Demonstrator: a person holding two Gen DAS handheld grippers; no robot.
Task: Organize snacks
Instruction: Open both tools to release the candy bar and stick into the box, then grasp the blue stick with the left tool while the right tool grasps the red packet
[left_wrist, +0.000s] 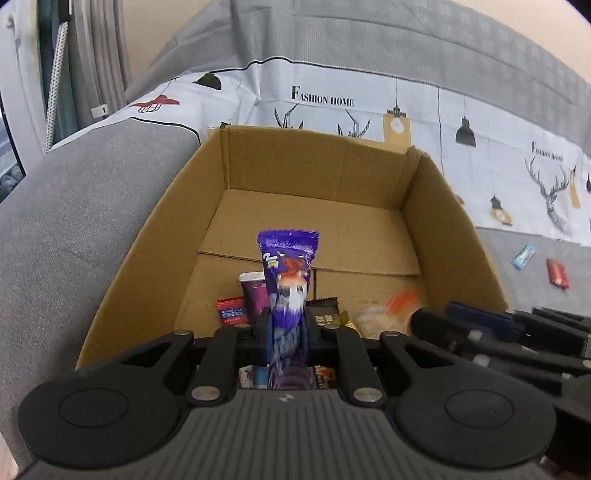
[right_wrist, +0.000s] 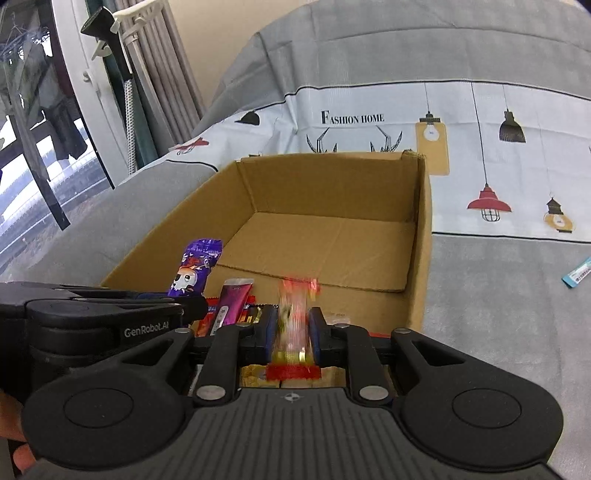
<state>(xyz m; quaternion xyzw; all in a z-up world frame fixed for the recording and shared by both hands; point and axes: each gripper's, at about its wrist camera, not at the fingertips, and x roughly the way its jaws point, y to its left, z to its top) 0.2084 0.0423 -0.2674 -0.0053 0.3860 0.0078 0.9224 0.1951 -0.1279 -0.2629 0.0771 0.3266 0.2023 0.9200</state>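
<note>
The left hand-held gripper (left_wrist: 287, 325) pinches a purple snack packet (left_wrist: 290, 266); the right hand-held gripper (right_wrist: 293, 325), slightly spread, straddles a blurred red-and-clear packet (right_wrist: 295, 314) over the cardboard box (left_wrist: 147, 236).

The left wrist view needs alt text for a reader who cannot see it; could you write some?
The left gripper has a purple snack packet between its fingers over an open cardboard box holding a few snacks, on a grey sofa.
</note>
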